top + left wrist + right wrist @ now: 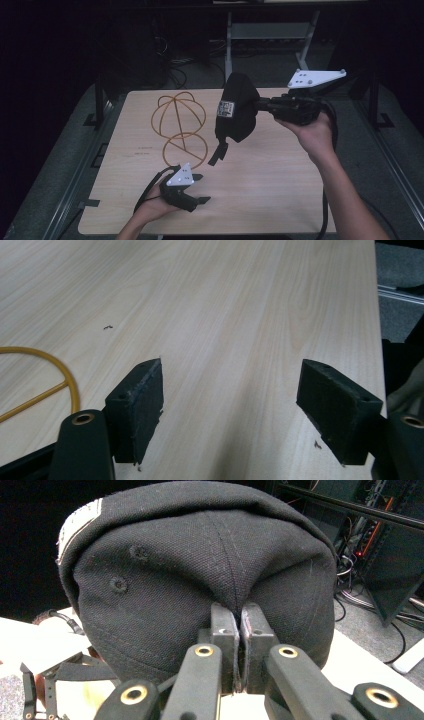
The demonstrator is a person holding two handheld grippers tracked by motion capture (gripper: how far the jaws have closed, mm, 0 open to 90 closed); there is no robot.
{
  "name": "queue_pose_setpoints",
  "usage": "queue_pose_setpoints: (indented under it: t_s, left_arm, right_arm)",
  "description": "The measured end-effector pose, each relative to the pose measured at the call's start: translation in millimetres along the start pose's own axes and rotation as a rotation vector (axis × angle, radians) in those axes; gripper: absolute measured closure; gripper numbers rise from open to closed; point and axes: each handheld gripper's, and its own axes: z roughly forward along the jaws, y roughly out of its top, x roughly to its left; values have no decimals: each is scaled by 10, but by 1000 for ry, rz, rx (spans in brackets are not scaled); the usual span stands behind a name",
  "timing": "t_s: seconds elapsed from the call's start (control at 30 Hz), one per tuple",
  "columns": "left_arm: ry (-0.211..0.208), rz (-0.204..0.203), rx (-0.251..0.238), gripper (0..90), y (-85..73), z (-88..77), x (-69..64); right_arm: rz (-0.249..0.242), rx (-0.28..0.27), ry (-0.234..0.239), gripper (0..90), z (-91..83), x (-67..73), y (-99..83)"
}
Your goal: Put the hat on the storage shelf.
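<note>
The right gripper [239, 630] pinches the woven black cap [200, 575] with closed fingers. The left gripper [232, 412], fingers apart, rests on the pale wood-grain worktop [225, 305] near the round yellow wire frame [180, 127].

A lab or test room, dimly lit: a bare pale wooden table [280, 200] stands on a dark floor inside a frame of metal rails [395, 160]. Behind it, loose cables [175, 60] lie on the floor beside a grey metal stand [270, 35], and dark equipment racks [395, 565] with tangled wiring stand at the side
</note>
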Motion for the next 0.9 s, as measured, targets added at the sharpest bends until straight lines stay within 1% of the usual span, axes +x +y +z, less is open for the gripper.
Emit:
queue_pose_setpoints:
  t_s: [0.03, 0.07, 0.23, 0.3, 0.33, 0.37, 0.4, 0.43, 0.53, 0.57, 0.63, 0.8, 0.83, 0.9]
  left_arm:
    - [6, -3, 3, 252, -3, 7, -5]
    - [9, 2, 4, 252, -3, 7, -3]
    - [2, -2, 9, 252, -3, 9, -7]
    - [0, 0, 9, 251, -4, 12, -6]
    - [0, 0, 9, 250, -4, 12, -6]
    - [4, 4, 18, 247, -4, 6, 0]
    - [4, 4, 18, 247, -4, 6, 0]
    - [4, 5, 14, 247, -11, 6, 4]
    - [12, 8, 20, 247, -16, -2, 12]
    - [13, 7, 21, 247, -22, -5, 21]
    - [15, 9, 18, 247, -26, -14, 34]
    - [12, 2, 11, 247, -32, -17, 37]
    - [11, 0, 12, 247, -33, -15, 37]
    - [13, -15, 15, 247, -37, -10, 20]
  right_arm:
    - [-3, 6, 6, 871, 58, 1, 62]
    - [-2, 5, 7, 870, 73, 3, 82]
    - [-9, 1, 28, 870, 169, 42, 222]
    - [-19, -1, 36, 870, 215, 72, 282]
    - [-19, -1, 36, 870, 215, 72, 282]
    - [-31, 4, 45, 871, 278, 103, 344]
    - [-31, 4, 45, 871, 278, 103, 344]
    - [-36, 11, 52, 870, 347, 129, 395]
    - [-38, 16, 58, 870, 395, 146, 422]
    - [-40, 24, 68, 870, 478, 166, 462]
    - [-42, 30, 73, 870, 527, 178, 487]
    - [-64, 63, 81, 871, 706, 207, 577]
    - [-61, 75, 84, 870, 742, 212, 596]
    - [-65, 93, 86, 870, 822, 223, 632]
